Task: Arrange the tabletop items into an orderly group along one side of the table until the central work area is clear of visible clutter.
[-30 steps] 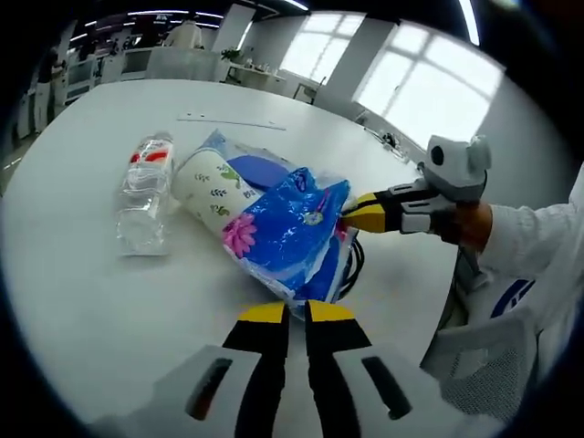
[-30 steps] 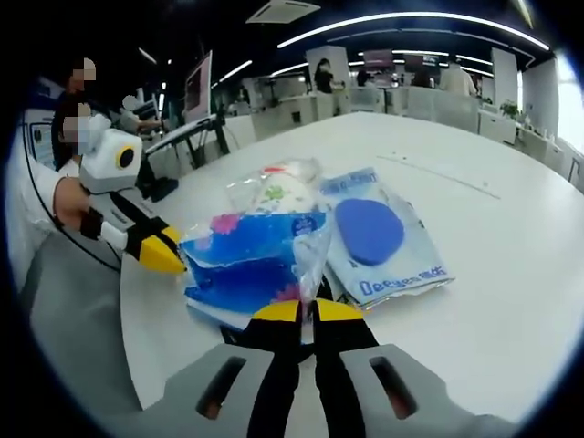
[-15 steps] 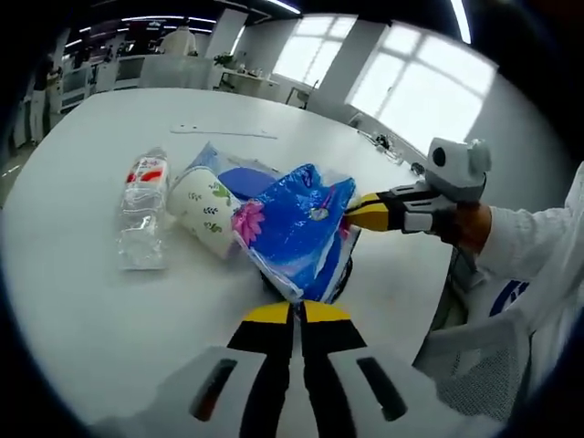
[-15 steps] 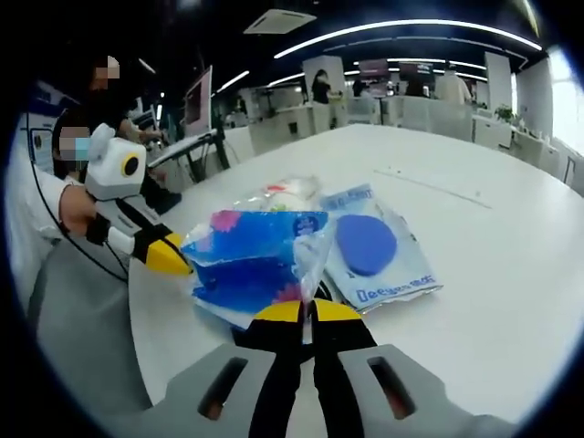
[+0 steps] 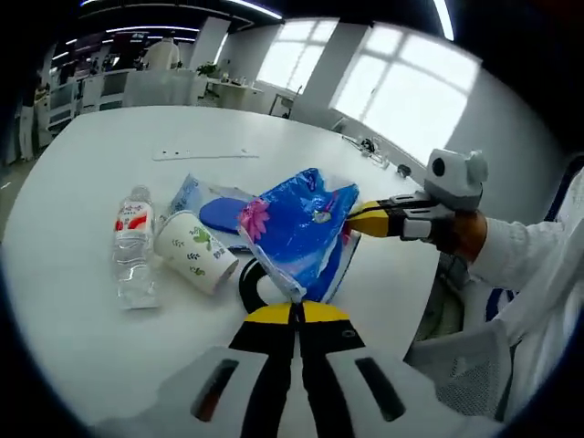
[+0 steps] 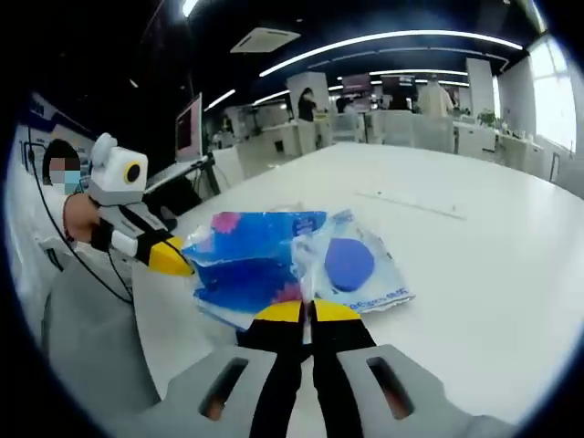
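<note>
The blue plastic bag (image 5: 299,228), printed with a pink flower, is held up off the white surface (image 5: 82,301) between the two grippers, stretched and tilted. The left gripper (image 5: 294,313) has its yellow-tipped fingers closed on the bag's lower corner; the right gripper (image 5: 351,219) has its fingers pinched shut on the bag's far edge. In the right gripper view the same bag (image 6: 246,260) hangs between the right gripper (image 6: 306,312) at the bottom, its fingers closed on the bag's near edge, and the left gripper (image 6: 178,265) coming in from the left with its fingers on the bag's other end. What the bag contains I cannot tell; its folds are opaque.

Under and just behind the bag lies a flat clear packet (image 5: 205,203) with a dark blue oval pad inside it; the packet (image 6: 356,269) carries blue lettering along one edge. Beside it a paper cup (image 5: 196,253) with a leaf print lies on its side, touching the packet. Next to the cup a clear plastic water bottle (image 5: 132,248) with a red-and-white label lies on its side. A dark cable loop (image 5: 248,285) shows on the surface beneath the bag. A person's white sleeve (image 5: 529,274) reaches in behind the right gripper.
</note>
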